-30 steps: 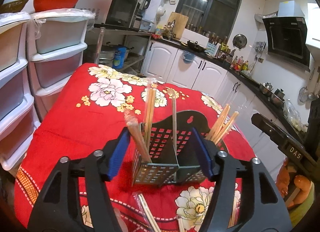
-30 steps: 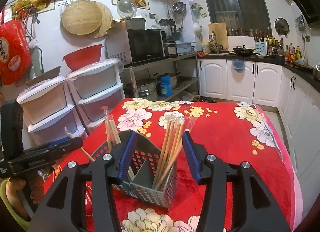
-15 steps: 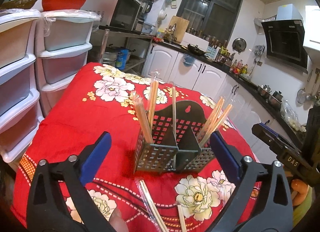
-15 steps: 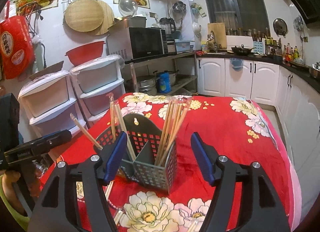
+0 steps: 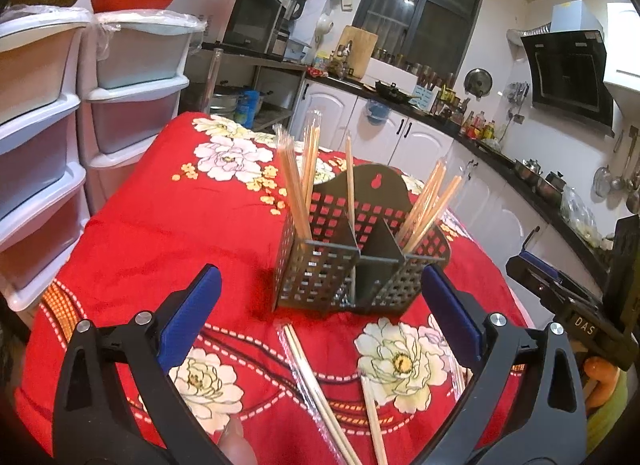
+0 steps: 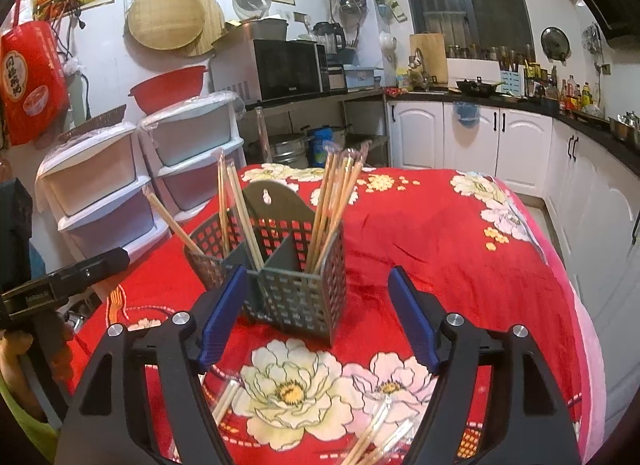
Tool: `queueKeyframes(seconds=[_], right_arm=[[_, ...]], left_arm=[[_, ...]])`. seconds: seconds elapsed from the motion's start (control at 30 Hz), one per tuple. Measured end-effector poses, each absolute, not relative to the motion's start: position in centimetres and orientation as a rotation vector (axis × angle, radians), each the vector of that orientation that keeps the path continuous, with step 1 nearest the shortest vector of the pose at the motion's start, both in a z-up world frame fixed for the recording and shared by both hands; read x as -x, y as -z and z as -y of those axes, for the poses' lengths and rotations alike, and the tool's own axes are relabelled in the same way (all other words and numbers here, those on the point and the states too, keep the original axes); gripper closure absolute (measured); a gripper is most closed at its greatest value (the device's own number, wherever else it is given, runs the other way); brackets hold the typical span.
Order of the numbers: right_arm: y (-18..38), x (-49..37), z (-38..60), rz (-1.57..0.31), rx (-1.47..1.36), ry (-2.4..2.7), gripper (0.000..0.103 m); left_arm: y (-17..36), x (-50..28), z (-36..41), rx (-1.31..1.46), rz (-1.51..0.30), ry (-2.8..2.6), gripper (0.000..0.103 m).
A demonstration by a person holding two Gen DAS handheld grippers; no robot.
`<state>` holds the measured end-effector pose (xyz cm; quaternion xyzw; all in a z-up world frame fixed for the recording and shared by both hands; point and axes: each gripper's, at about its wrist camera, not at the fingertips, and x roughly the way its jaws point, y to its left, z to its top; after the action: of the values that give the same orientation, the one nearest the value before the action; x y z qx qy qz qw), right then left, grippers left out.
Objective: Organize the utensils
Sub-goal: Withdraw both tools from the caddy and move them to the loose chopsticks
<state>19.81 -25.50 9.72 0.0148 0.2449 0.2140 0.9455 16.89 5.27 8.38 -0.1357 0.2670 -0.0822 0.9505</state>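
Both grippers are hanging released before a perforated holder of chopsticks on a red floral cloth.

In the left wrist view, the left gripper [image 5: 320, 305] is standing spread wide with nothing between its blue pads, while the dark utensil holder [image 5: 356, 261] is sitting upright just beyond them, its hanging tab facing away. The chopsticks in the holder [image 5: 298, 189] are pointing upward, fanning out left and right; this view alone is showing wrapped chopsticks lying on the cloth [image 5: 320, 389], long axis running toward the camera, their near ends cut off. In the right wrist view, the right gripper [image 6: 316, 305], whose jaws have just been opening, is gaping empty, its left pad overlapping the holder's near corner; contact is hard to judge. The tablecloth [image 6: 440, 241] is covering the tabletop.
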Motion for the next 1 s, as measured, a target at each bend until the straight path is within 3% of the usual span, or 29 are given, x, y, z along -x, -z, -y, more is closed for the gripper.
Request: queueKeyframes(seconds=[1.0], right_arm=[[-3.8,-17.2,27.9,-0.636,-0.028,-0.412,0.033]], left_arm=[[-3.0,-15.1,-1.0,0.213,-0.672,0.258,0.012]])
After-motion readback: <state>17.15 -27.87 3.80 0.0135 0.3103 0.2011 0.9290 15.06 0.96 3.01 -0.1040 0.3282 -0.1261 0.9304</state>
